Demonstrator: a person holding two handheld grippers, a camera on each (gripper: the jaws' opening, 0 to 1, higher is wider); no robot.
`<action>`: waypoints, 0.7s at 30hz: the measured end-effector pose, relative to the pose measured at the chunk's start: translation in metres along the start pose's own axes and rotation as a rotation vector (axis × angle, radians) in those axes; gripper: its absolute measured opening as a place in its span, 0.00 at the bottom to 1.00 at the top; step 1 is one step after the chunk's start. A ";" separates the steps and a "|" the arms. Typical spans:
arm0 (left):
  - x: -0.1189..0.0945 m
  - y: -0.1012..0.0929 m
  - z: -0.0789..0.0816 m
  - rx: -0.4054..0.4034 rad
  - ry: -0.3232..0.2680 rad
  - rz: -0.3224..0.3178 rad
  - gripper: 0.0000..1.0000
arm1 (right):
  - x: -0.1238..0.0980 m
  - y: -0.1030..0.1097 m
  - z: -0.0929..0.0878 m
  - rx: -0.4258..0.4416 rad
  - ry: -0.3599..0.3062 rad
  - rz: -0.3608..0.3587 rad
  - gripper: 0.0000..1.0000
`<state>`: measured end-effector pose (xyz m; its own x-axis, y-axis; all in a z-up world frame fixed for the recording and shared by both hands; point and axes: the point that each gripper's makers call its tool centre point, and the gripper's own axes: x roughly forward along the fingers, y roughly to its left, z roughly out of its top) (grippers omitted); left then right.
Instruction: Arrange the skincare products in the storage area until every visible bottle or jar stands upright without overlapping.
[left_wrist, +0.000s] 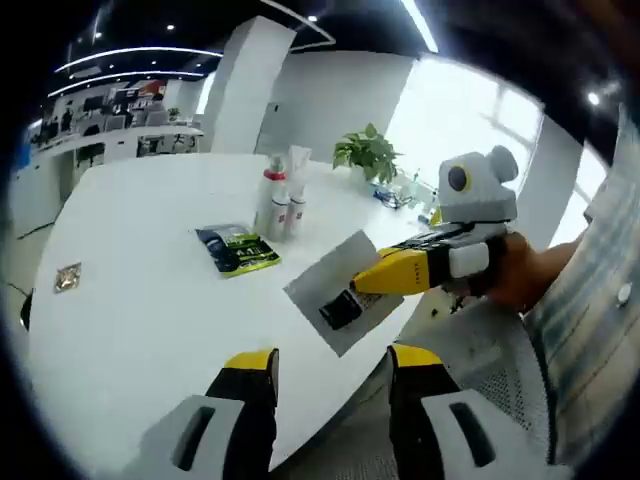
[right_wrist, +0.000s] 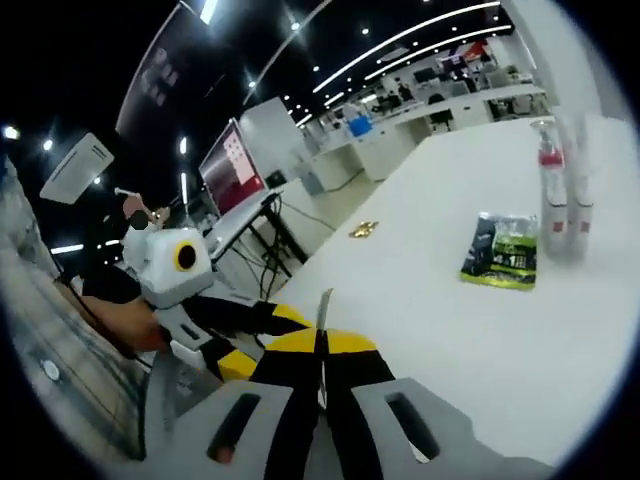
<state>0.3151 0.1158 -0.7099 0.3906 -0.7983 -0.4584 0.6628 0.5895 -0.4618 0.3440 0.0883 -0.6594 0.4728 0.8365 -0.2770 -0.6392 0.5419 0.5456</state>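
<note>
Right gripper (left_wrist: 352, 297) is clamped tight on a thin grey card (left_wrist: 340, 285), holding it just above the table (left_wrist: 150, 300) edge. The left gripper (left_wrist: 330, 375) hovers with its jaws apart, gripping nothing. The skincare bottles (left_wrist: 280, 200) stand upright together, well beyond both grippers, with a dark-green sachet (left_wrist: 238, 250) lying flat just in front of them.

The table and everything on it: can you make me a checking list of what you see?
Surface: white table, mostly bare.
Job's things: bottles standing upright together at the far side; green packet lying flat near them.
Clutter: small gold item near the table edge; potted plant behind.
Grippers: right gripper shut on a grey sheet; left gripper open, holding nothing.
Cables: nothing seen.
Surroundings: open office with desks, ceiling lights, bright windows.
</note>
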 end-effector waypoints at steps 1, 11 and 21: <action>0.000 -0.004 0.002 -0.029 -0.024 -0.029 0.44 | -0.001 0.002 0.004 0.012 -0.021 0.019 0.00; -0.011 -0.029 0.030 -0.291 -0.203 -0.261 0.36 | -0.009 0.019 0.013 0.166 -0.061 0.177 0.00; -0.021 -0.036 0.036 -0.352 -0.231 -0.339 0.05 | -0.006 0.028 0.008 0.172 -0.035 0.226 0.00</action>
<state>0.3063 0.1065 -0.6564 0.3488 -0.9339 -0.0788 0.5373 0.2681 -0.7996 0.3283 0.0977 -0.6367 0.3525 0.9296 -0.1077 -0.6194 0.3180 0.7178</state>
